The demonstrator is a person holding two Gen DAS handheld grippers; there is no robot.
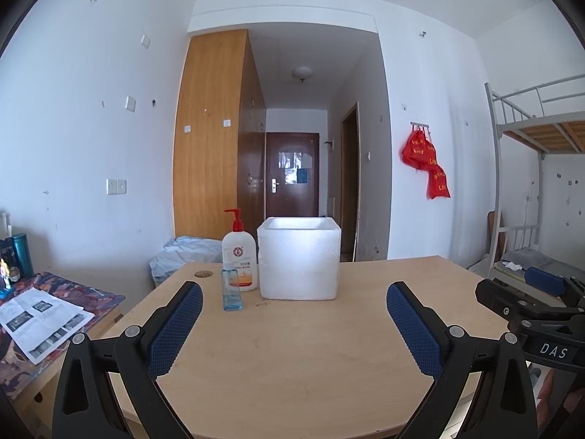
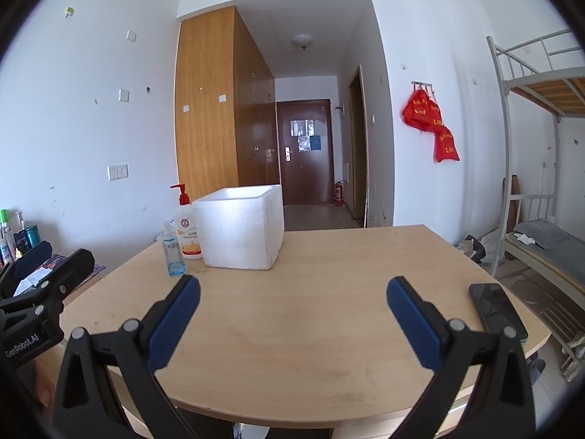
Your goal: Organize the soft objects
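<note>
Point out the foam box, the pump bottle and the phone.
foam box (image 1: 299, 261), left wrist view, front wall.
pump bottle (image 1: 239, 256), left wrist view, label.
phone (image 2: 495, 309), right wrist view, dark screen.

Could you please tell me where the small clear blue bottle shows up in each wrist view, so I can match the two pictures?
Left wrist view: the small blue bottle stands left of centre, in front of the red-pump bottle.
Right wrist view: the small blue bottle stands at left, the leftmost thing in the row.
Shared landmark: the white foam box, to the right of both bottles on the table.
</note>
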